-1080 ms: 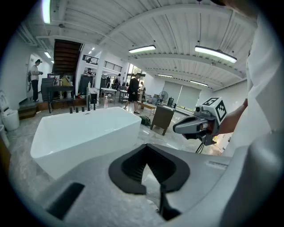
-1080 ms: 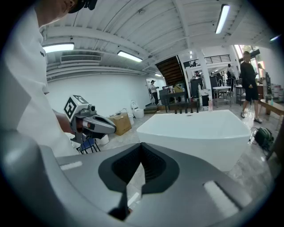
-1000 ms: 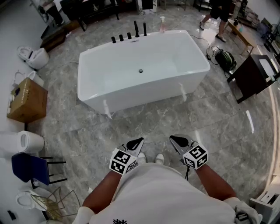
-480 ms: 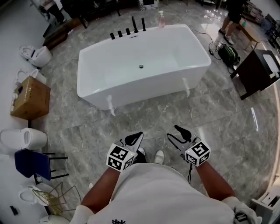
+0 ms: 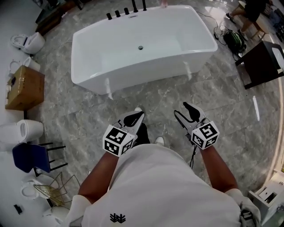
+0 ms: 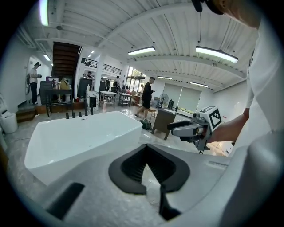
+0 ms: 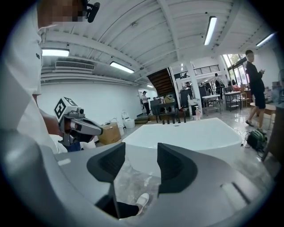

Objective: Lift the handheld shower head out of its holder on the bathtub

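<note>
Left gripper (image 5: 140, 114) pinched closed, right gripper (image 5: 183, 111) with jaws just opening wide and nothing between them, each carrying a black-and-white marker cube (image 5: 118, 141). The handheld shower head (image 5: 144, 4) stands among black fittings (image 5: 117, 13) on the white bathtub's (image 5: 146, 75) far rim, well apart from both.

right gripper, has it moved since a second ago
Yes. The right gripper has moved toward the bathtub; the gap between them is narrower. Its jaws have just been opening, with nothing between them.
</note>
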Available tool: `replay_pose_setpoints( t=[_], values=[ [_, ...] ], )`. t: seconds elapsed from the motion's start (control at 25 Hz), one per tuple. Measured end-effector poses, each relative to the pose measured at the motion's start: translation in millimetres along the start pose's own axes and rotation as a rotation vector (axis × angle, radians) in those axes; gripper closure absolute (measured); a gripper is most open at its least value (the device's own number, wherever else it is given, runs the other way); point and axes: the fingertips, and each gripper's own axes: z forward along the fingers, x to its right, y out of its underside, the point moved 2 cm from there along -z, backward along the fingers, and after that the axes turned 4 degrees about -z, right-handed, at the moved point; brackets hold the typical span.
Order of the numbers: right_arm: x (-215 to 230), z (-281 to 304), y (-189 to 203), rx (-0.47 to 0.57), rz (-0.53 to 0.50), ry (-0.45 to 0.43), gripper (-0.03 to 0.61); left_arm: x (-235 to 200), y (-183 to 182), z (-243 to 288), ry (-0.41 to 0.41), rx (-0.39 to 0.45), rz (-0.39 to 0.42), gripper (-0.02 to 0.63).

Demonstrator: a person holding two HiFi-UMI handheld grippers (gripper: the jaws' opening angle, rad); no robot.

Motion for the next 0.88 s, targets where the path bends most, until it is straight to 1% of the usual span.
replay_pose_setpoints(
  t=[0.24, 0.44, 0.64, 0.76, 0.88],
  values=[
    [37.5, 56.5, -28.5, -0.036, 0.008, 0.066, 0.339, -71.0, -35.5, 33.0, 0.049, 0.009, -0.031, 0.607],
    [61.5, 121.2, -61.3, -0.056, -0.003, 0.099, 0.347, -133.4, -82.2, 45.0, 0.087, 0.028, 0.0, 0.607],
    [73.6, 197.0, -89.6, -0.076, -0.029, 0.093, 0.35, -206.4, -108.6, 42.2, 0.089, 0.033, 0.014, 0.607],
    [79.0, 232.0, -107.3, -0.082, -0.053, 0.083, 0.354, -238.5, -116.6, 41.8, 0.087, 0.029, 0.015, 0.607],
    [84.9, 259.9, -119.8, -0.084, -0.053, 0.079, 0.356, -261.6, -124.2, 42.4, 0.08, 0.04, 0.002, 0.607]
  ],
)
